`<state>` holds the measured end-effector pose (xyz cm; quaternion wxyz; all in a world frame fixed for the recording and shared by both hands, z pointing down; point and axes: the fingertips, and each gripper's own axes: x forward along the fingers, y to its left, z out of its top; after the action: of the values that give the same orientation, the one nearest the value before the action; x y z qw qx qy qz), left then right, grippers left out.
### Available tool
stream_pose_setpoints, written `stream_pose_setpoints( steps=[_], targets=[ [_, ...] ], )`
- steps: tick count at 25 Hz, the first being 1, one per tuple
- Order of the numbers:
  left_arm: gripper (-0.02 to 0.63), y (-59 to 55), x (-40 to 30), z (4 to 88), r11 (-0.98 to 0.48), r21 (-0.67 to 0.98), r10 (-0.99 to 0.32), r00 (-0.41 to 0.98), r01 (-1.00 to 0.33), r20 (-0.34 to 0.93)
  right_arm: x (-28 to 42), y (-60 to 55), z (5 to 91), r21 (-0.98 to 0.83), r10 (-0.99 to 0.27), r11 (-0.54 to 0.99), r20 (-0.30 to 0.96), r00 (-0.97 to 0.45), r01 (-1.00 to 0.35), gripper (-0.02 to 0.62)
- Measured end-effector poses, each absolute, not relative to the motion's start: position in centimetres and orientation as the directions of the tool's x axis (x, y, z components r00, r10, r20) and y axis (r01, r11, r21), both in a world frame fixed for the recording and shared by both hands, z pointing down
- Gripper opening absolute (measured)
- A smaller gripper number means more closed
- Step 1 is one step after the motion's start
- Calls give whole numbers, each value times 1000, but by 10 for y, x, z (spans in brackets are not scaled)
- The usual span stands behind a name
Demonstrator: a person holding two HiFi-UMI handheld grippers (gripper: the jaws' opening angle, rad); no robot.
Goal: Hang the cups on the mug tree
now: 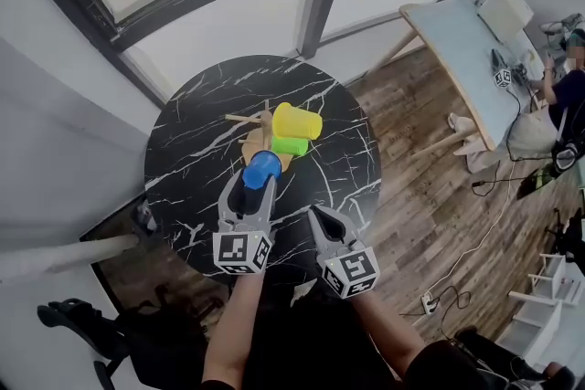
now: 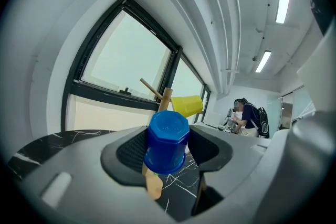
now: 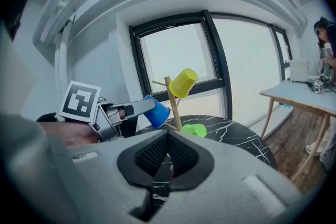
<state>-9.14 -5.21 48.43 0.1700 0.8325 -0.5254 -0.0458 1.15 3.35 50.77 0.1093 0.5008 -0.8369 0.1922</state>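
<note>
Flagging risks, nearest first: right gripper [image 3: 168, 153] has its jaws pressed together on nothing and sits well apart from the mug tree [image 3: 170, 102], so nothing braces the tree. Left gripper [image 1: 254, 189] is clamped on the blue cup [image 1: 262, 167], jaws wide around its sides. The cup is held in the air with its base toward the hand and its mouth tilted at the trunk, just beside a lower peg. Can't tell whether a peg is inside the mouth yet. My read: letting go before the rim is seated drops the cup onto the round marble table [image 1: 201, 132]. Pushing too hard could tip or slide the unbraced tree and shake the yellow cup [image 1: 297, 121] off its upper peg. The green cup [image 1: 290, 145] lies low on its side by the tree's base, peg or tabletop unclear, and a knock could send it rolling. Counts: 2 grippers, 3 cups (1 blue, 1 yellow, 1 green), 1 mug tree with at least 2 bare pegs, 1 table. Far side has 1 desk [image 1: 457, 50] and 1 person [image 1: 562, 96] at it.
</note>
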Motion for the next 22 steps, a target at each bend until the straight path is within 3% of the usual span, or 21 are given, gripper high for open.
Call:
stream_pose_setpoints(
  steps=[22],
  targets=[
    [245,-75,-84,508,-329,328,-912,388,-886,133,37,35,525,-234,-791,398,402,-461,-887,3]
  ],
)
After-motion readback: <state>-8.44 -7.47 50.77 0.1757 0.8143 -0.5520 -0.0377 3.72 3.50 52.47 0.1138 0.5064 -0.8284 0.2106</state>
